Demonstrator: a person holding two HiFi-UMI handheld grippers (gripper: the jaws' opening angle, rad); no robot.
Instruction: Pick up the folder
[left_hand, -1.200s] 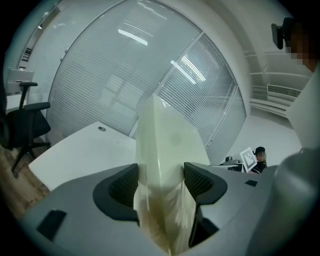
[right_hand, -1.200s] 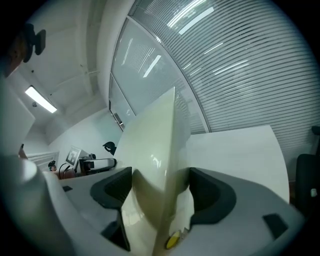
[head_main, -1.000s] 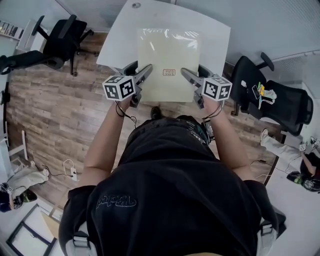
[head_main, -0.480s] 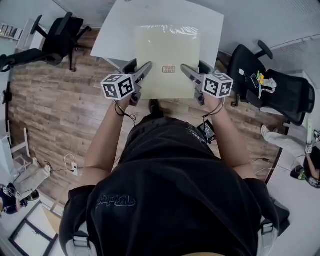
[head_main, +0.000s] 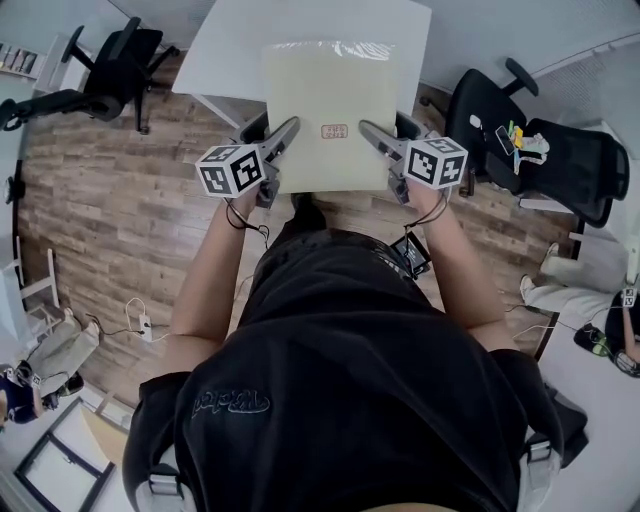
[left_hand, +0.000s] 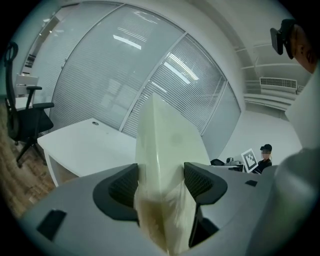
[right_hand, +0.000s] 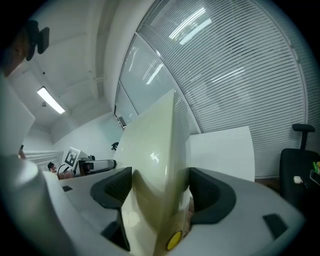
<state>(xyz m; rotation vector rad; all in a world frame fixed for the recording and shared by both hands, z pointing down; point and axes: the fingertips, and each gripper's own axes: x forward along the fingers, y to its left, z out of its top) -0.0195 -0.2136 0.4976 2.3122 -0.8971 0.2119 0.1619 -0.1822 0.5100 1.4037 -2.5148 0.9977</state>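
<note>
Cream-coloured and glossy, the folder (head_main: 330, 95) was held over the white bench (head_main: 225, 45), its near corners clamped by the left tool (head_main: 283, 137) and the right tool (head_main: 372, 137). Pinched only at its edge, it was judged liable to slip or buckle if either grip were loosened or the tools moved unevenly.

A white table (head_main: 228, 48) stands on a wood floor (head_main: 110, 220). One black chair (head_main: 125, 55) is off its left corner and a second chair (head_main: 560, 165) to its right, with small colourful items (head_main: 522, 140) on it. Behind the table, blinds (left_hand: 100, 85) cover glass walls.
</note>
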